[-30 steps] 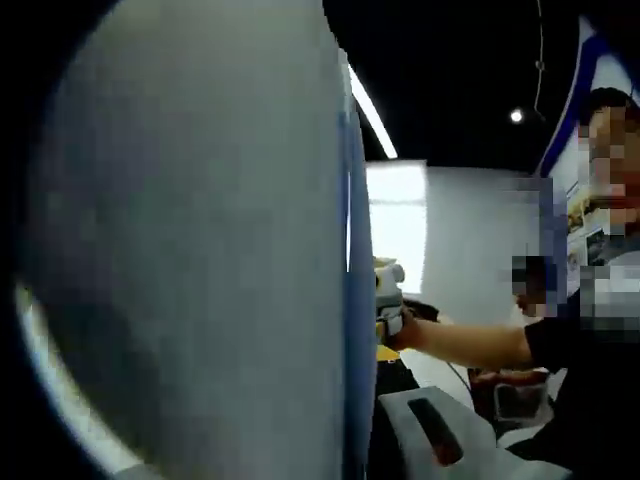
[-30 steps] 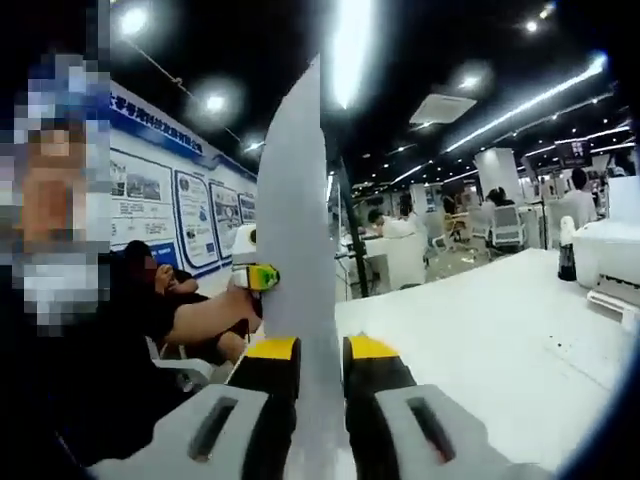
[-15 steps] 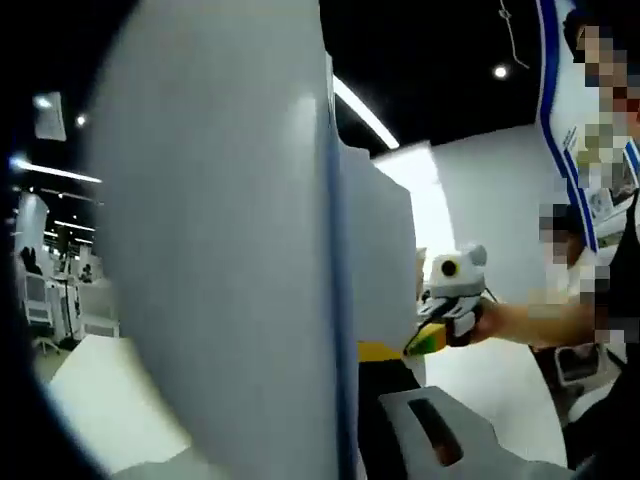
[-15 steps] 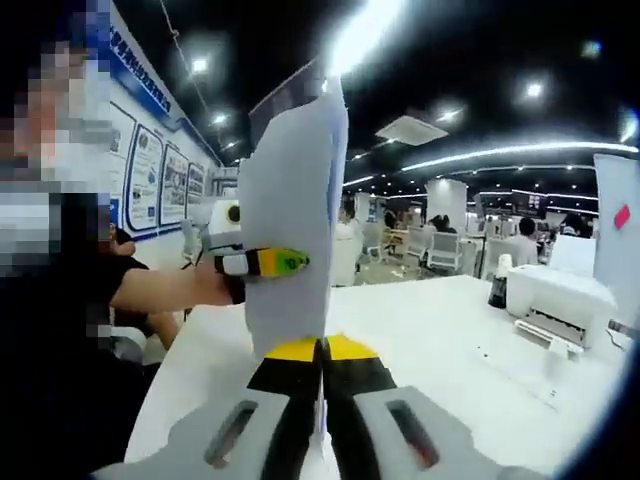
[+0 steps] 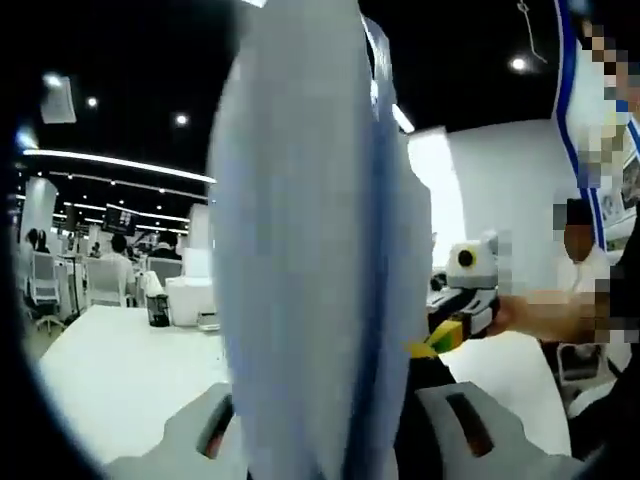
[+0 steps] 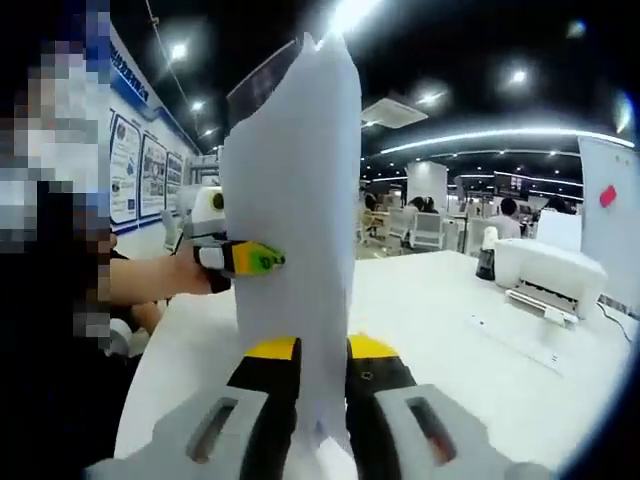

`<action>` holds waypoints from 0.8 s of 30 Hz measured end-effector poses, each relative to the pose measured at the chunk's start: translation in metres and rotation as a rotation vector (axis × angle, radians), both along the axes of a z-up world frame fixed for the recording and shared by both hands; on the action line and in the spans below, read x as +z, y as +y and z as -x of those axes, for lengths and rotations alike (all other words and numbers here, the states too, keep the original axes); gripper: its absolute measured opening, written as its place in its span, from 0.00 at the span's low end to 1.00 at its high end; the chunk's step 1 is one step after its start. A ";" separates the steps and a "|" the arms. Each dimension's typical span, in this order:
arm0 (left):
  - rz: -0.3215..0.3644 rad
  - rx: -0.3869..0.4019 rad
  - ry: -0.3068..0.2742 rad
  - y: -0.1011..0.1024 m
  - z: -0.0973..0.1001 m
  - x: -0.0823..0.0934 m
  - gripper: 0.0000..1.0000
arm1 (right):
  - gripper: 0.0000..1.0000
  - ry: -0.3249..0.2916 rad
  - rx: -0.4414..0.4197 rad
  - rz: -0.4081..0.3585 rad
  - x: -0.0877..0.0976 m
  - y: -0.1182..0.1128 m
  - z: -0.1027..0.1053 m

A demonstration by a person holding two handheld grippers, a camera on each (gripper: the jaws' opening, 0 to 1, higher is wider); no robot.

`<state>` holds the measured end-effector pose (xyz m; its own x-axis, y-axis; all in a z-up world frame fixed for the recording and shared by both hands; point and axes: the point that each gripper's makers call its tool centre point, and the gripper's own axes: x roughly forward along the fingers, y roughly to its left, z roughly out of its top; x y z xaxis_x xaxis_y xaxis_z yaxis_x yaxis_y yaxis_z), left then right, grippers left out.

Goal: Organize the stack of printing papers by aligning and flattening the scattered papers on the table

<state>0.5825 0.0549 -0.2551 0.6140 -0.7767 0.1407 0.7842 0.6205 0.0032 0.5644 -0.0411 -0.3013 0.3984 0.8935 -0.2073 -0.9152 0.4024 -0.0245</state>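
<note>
papers (image 6: 295, 220) upright above bench (image 6: 440, 330) | right tool (image 6: 322, 400) clamped on their lower edge | left tool (image 6: 262, 261) clamped on their side edge

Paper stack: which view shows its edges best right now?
The right gripper view. There the paper stack stands upright between the right tool, its top edge and sides in focus, the left tool on its side. In the left gripper view the stack is a close blur.

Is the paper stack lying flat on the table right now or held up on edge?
Held up on edge: the paper stack rises upright between the right gripper jaws, with the left gripper clamping its side.
</note>
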 end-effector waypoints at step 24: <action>0.145 -0.053 -0.002 0.021 0.010 0.029 0.29 | 0.20 0.089 -0.010 -0.020 -0.025 0.009 -0.007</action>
<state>0.5722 0.0762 -0.2262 0.5723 -0.7794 0.2548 0.8159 0.5723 -0.0822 0.5717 -0.0319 -0.3264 0.3884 0.8938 -0.2240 -0.9092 0.4113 0.0648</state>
